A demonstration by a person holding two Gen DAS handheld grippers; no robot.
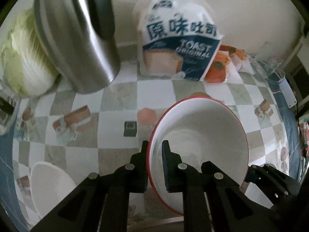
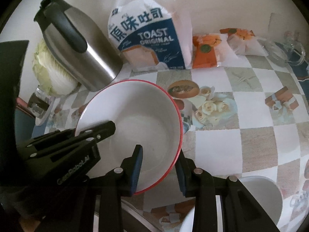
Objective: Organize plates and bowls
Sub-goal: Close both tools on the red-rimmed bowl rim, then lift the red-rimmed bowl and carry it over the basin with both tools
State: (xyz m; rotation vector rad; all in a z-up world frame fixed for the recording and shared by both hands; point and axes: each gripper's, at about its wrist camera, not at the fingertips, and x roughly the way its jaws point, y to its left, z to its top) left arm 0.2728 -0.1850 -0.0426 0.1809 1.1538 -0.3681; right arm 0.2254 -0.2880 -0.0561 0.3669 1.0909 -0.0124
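A white bowl with a red rim [image 1: 204, 127] hangs tilted above the checked tablecloth, held from two sides. My left gripper [image 1: 154, 148] is shut on its left rim, one finger outside the wall and one inside. In the right wrist view that bowl [image 2: 139, 112] fills the middle. My right gripper [image 2: 159, 166] is shut on its near right rim, the left pad inside and the right pad outside. The left gripper [image 2: 108, 128] shows there on the bowl's left edge. A plain white bowl [image 1: 50, 189] stands on the table, also seen as the white bowl [image 2: 260, 199] at lower right.
At the back stand a steel jug [image 2: 81, 54], a cabbage [image 2: 52, 73], a bag of toast [image 2: 146, 36], orange packets [image 2: 208, 52] and a glass jug [image 2: 285, 52]. The tablecloth [image 2: 241, 127] covers the table up to the wall.
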